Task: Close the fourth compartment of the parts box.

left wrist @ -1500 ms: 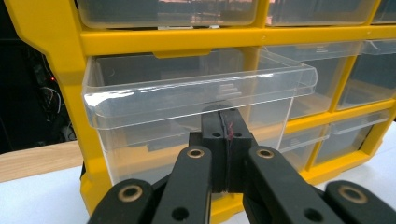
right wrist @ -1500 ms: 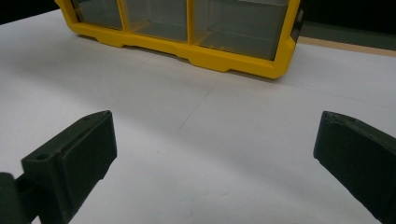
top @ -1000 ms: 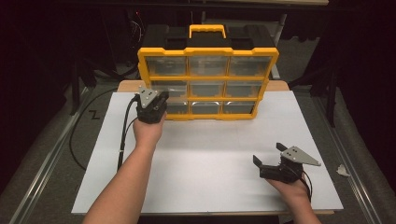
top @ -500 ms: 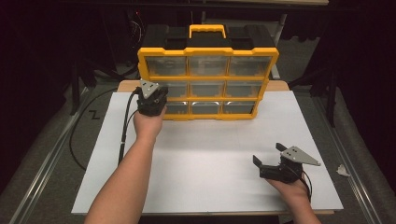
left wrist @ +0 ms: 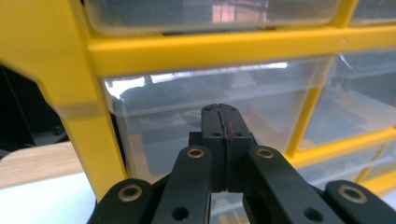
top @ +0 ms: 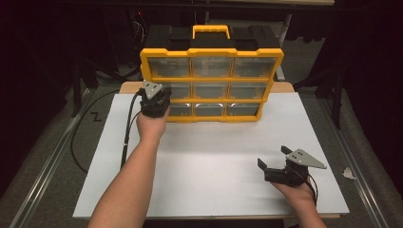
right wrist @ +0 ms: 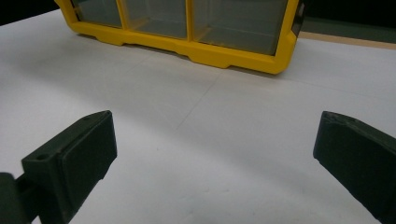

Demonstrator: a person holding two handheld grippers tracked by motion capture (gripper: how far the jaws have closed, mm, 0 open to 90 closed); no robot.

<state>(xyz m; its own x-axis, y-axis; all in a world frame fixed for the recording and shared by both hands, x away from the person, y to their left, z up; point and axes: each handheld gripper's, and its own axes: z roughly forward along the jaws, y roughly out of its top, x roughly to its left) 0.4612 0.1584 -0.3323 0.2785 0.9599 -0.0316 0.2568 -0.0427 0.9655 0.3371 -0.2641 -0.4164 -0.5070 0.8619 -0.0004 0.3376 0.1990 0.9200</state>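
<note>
Toward the far edge of the worktop (top: 209, 185), a yellow organizer case (top: 211, 83) stands upright on its long side, its black carry handle side up and its face of clear compartments turned toward the person. The grid is three across and three down, each compartment behind a clear lid set in the yellow frame.

At the case's lower left corner, the left hand-held gripper (top: 154, 97) is held up against the front of it. In the left gripper view the jaws of the left hand-held gripper (left wrist: 223, 122) are pressed fully together with nothing between them, and their tip is right at the clear front of a left-column compartment (left wrist: 205, 116), just beside the yellow left upright of the frame (left wrist: 56, 84). Whether the tip actually touches the plastic cannot be told. The person's left forearm (top: 133, 185) runs in from the near edge, and a black cable (top: 127, 137) trails off along it.

Near the right end of the near edge, well apart from the case, the right hand-held gripper (top: 275, 164) sits low over the white surface. Its jaws stand wide apart and hold nothing; in the right gripper view the right hand-held gripper (right wrist: 215, 154) looks across bare white worktop toward the case's bottom rail (right wrist: 201, 51).
</note>
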